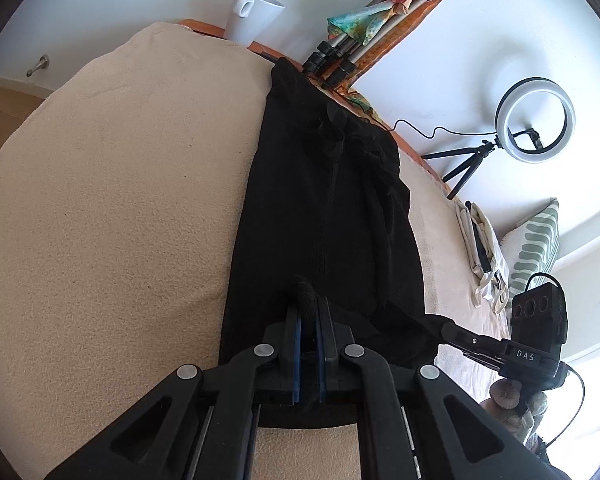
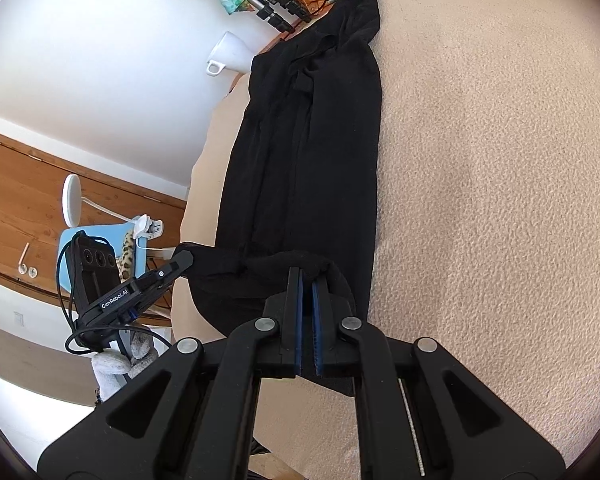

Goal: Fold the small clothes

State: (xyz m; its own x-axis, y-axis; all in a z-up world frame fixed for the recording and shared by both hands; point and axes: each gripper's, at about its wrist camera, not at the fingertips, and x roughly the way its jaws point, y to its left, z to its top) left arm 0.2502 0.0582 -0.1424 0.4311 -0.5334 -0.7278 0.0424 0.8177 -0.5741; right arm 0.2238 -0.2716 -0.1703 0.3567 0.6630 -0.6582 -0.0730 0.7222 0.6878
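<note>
1. Left wrist view: we are pinching the near end of a long black garment (image 1: 324, 208) in our left gripper (image 1: 309, 312), its blue-padded jaws closed narrowly on a bunched tuft of the fabric.
2. The garment is lying lengthwise on a beige towel-like cover (image 1: 112, 184) over the table, running away from us toward the far edge, where a white mug (image 1: 252, 14) and a folded tripod (image 1: 356, 36) are sitting.
3. Right wrist view: our right gripper (image 2: 307, 280) is likewise clamped tight on a fold of the same near hem, just beside the left one, whose tip is also buried in the cloth.
4. We judge that we are holding two neighbouring spots on one end so the hem stays spread and level as it is carried; a single pinch would let it sag into a rope.
5. The far end is looking rumpled near the table edge, so we judge the fold is only starting, and the next step is probably bringing this end toward that one.
6. A ring light (image 1: 534, 120) is standing well apart, out of our path.
</note>
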